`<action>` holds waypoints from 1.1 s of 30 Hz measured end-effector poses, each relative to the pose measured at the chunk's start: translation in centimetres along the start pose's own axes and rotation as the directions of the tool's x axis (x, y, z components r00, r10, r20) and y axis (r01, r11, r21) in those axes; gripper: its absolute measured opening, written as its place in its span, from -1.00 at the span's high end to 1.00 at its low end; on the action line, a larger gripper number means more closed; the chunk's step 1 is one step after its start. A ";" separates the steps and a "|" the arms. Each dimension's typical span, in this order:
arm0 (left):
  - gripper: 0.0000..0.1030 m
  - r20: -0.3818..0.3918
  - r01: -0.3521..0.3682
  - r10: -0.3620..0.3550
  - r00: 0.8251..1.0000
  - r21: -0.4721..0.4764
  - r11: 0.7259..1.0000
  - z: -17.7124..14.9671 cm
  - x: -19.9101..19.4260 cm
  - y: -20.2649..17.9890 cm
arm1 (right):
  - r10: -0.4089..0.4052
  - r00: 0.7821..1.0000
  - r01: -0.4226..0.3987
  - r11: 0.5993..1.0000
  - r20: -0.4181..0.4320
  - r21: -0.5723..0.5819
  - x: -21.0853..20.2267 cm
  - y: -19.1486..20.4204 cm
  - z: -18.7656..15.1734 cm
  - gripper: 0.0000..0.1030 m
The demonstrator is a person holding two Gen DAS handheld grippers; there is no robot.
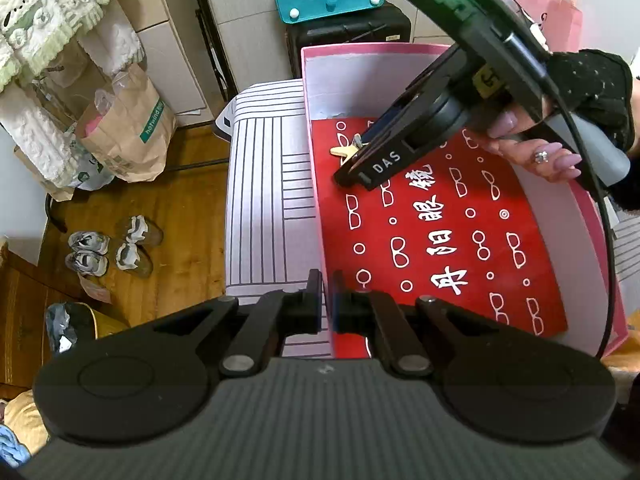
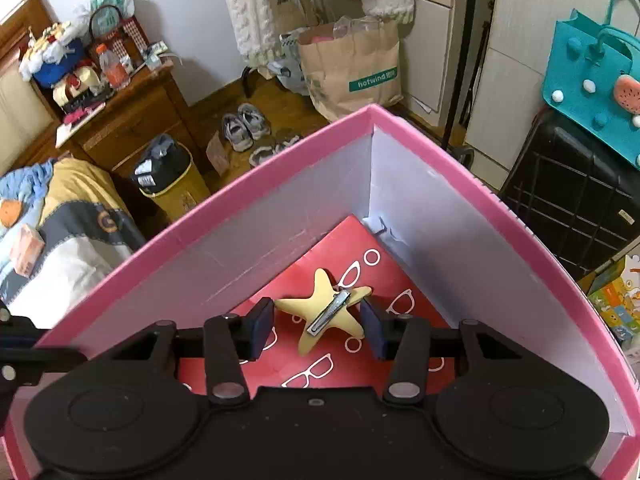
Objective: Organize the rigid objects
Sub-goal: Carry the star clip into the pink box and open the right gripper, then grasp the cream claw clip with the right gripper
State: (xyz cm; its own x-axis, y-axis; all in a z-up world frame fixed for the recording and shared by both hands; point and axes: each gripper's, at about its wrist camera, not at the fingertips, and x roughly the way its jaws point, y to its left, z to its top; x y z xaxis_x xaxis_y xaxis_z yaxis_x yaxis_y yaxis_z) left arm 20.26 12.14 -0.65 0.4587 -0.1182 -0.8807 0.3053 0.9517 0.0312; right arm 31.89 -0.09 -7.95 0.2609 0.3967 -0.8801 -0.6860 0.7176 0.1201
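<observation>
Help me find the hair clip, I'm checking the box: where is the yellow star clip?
The star clip lies metal side up on the red liner in a corner of the pink box, between the right hand-held gripper pads.

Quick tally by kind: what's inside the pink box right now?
Star-shaped hair clip, yellow, metal clasp facing up: 1
Red printed sheet with white glasses pattern, lining the bottom: 1
Total in the pink box: 2
The right gripper reaches into the box, its fingers either side of the clip.
</observation>
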 end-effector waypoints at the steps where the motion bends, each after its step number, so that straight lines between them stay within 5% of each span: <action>1: 0.93 -0.001 -0.003 0.003 1.000 0.002 1.000 0.0 0.0 -0.1 | -0.010 1.000 0.010 1.000 0.004 -0.002 -0.1 0.1 -0.1 -0.12; 4: 0.93 0.000 -0.009 0.009 1.000 0.007 1.000 0.1 0.0 -0.2 | -0.035 0.998 0.035 0.999 0.047 0.002 -1.6 0.0 -0.3 -0.34; 10: 0.93 0.008 -0.019 0.019 1.000 0.006 1.000 -0.2 0.0 -0.3 | -0.018 0.984 0.012 0.999 0.180 0.034 -8.3 -0.9 -2.8 -0.34; 19: 0.93 0.021 -0.046 0.045 0.999 0.005 0.999 -0.5 0.0 -0.7 | -0.088 0.946 0.066 0.995 0.311 0.080 -16.6 -3.4 -11.1 -0.34; 26: 0.93 0.038 -0.069 0.069 0.997 -0.008 0.998 -0.5 0.1 -1.0 | -0.194 0.911 0.162 0.980 0.364 0.117 -18.3 -5.0 -18.2 -0.35; 33: 0.93 0.044 -0.083 0.084 0.995 -0.035 0.996 -0.6 0.1 -1.1 | -0.229 0.923 0.203 0.973 0.308 0.114 -16.9 -5.9 -24.6 -0.35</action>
State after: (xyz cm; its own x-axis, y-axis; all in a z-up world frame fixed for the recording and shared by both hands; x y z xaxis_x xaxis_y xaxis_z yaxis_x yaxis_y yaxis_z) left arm 19.47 11.23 -1.08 0.5189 -0.0499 -0.8534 0.2369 0.9676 0.0875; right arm 14.82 -25.06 -5.05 0.6071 0.3787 -0.6986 -0.5371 0.8435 -0.0095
